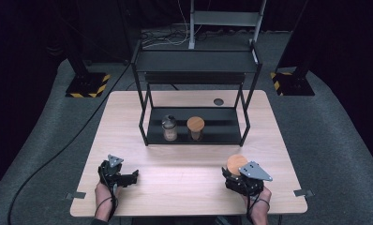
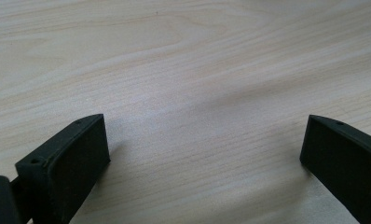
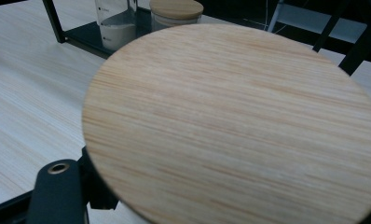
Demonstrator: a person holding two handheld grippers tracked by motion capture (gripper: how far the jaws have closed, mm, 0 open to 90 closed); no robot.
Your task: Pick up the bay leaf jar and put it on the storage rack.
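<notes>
A pale wooden bench [image 1: 189, 154] carried a black metal two-tier rack [image 1: 196, 89] at its far centre. On the rack's bottom tray stood a clear glass jar w/ white powder, no lid [image 1: 169, 127], just beside a glass jar w/ round wooden lid [image 1: 195, 128]. Near the bench's front right, the right tongs [image 1: 234, 174] gripped a third jar, its round bamboo lid [image 3: 235, 126] facing the camera. Front left, the left tongs [image 1: 128, 178] sat wide open, holding nothing, over bare wood.
</notes>
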